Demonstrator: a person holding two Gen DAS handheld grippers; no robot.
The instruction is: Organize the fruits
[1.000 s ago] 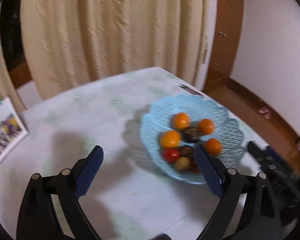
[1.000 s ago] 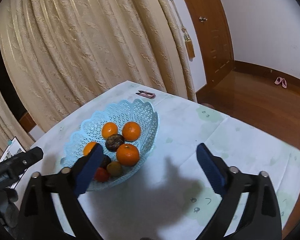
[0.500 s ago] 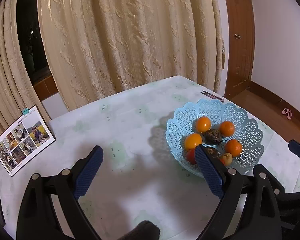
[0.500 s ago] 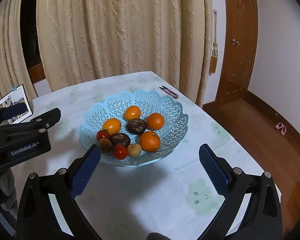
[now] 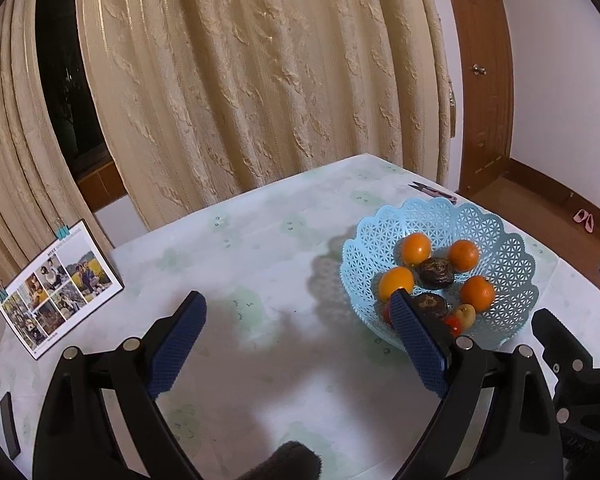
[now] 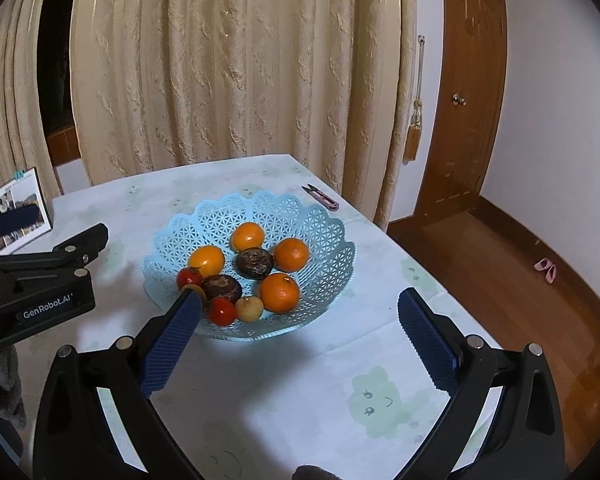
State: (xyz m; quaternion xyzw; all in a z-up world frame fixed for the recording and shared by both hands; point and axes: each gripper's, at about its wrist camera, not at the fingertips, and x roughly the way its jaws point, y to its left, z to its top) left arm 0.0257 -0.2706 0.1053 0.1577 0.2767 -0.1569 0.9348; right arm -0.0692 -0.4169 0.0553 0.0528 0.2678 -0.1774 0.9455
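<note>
Both views have swung level since a second ago, bringing the basket squarely before the right gripper. All fruit lies inside it: oranges, dark fruits, small red ones. Right and left gripper hang released, empty, above the table; that fits sorting finished or pending.

"GenRobot.AI" stands in white on the left gripper body.

Soft, even daylight; sharp focus. Diffuse shadows on tablecloth ahead of both grippers. Strong fisheye bending, dark vignette at corners. No glare.
</note>
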